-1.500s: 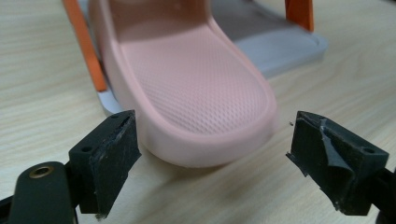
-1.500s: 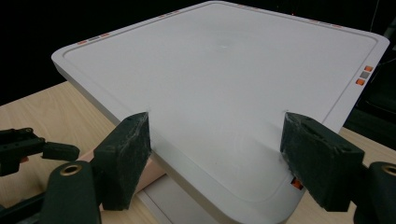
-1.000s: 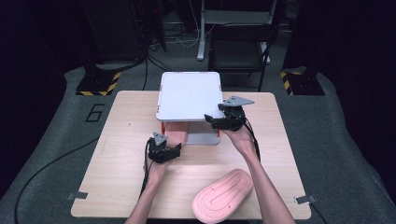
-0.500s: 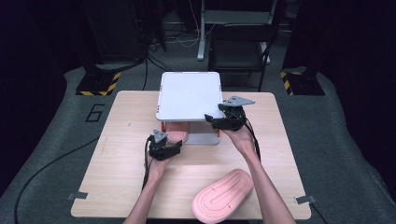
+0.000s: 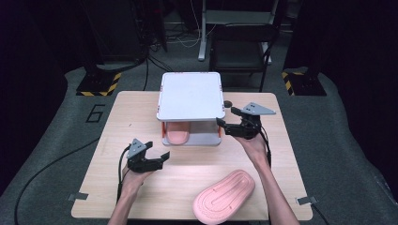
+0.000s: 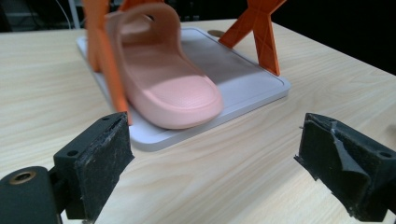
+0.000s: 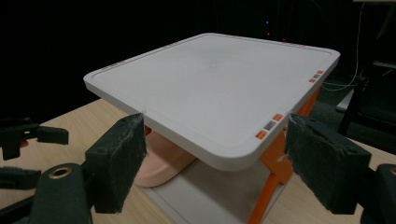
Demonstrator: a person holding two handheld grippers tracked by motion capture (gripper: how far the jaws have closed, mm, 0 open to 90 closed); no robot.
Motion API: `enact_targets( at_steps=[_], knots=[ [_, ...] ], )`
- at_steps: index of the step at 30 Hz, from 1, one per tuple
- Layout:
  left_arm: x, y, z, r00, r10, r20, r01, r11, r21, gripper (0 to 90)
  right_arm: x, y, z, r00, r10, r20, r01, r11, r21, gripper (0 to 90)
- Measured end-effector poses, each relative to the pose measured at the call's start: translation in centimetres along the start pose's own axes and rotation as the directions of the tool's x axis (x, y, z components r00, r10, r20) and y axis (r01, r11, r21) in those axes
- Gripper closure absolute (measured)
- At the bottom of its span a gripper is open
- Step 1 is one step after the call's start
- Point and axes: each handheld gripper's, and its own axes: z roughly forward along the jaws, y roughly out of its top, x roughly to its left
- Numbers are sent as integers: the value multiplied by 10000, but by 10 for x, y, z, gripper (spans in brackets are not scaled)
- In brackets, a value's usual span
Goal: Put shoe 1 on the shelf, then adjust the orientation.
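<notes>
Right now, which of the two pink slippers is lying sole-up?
The slipper at the table's near edge, by the person's right forearm: its ridged sole faces up. The other slipper sits upright on the rack's lower shelf.

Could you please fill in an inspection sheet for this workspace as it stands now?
Surface: wooden table, tape tabs at its near corners.
Job's things: white two-tier rack on orange legs; one pink slipper on its lower shelf, the other slipper sole-up near the front edge.
Clutter: nothing seen.
Grippers: left claw open, holding nothing; right claw open at the rack's top-shelf corner.
Cables: one trails from each gripper.
Surroundings: dark grey floor, hazard-striped bases, a stand behind.
</notes>
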Motion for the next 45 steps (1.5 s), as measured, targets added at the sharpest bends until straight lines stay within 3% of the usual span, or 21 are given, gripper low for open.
enact_targets(
  at_steps=[3, 9, 13, 16, 18, 21, 25, 29, 34, 38, 45],
  knots=[
    [11, 1, -22, 9999, 147, -31, -147, 9997, -220, 91, -2, -7, -18, 10000, -8, 73, 9, 9999, -123, 179],
    [17, 2, -41, 9998, 31, -218, -44, 9981, -607, 107, -3, -29, -50, 10000, 84, -52, -84, 9999, -118, 166],
    [18, 3, -48, 9997, 53, -255, -73, 9968, -791, 118, 1, -46, -71, 9997, 38, -238, -40, 10000, -65, 158],
    [18, 2, -49, 9995, 85, -295, -110, 9963, -847, 133, 3, -58, -87, 9999, -117, -103, 118, 9999, 45, 158],
    [17, 3, -51, 9997, -34, -248, 10, 9955, -952, 135, 4, -65, -97, 9999, 94, -112, -94, 9999, -69, 160],
    [16, 4, -53, 9998, 93, -197, -111, 9957, -916, 138, 6, -74, -109, 9996, 283, -16, -284, 9995, -130, 162],
    [15, 4, -54, 9997, 91, -221, -113, 9947, -1019, 141, 8, -80, -117, 9991, 418, -42, -419, 9989, -198, 154],
    [16, 4, -57, 9994, 78, -349, -118, 9932, -1154, 143, 15, -89, -122, 9994, -111, -340, 107, 9999, -123, 151],
    [17, 4, -61, 9991, 84, -421, -132, 9934, -1138, 145, 25, -104, -131, 9961, -422, -778, 438, 9988, 199, 151],
    [15, 4, -58, 9989, 2, -459, -57, 9928, -1199, 146, 29, -119, -137, 9952, -331, -916, 366, 9986, 371, 152],
    [-4, 14, -51, 9968, 782, 136, -763, 9910, -1102, 147, 36, -145, -127, 9951, -466, -877, 578, 9898, 1303, 157]
  ],
)
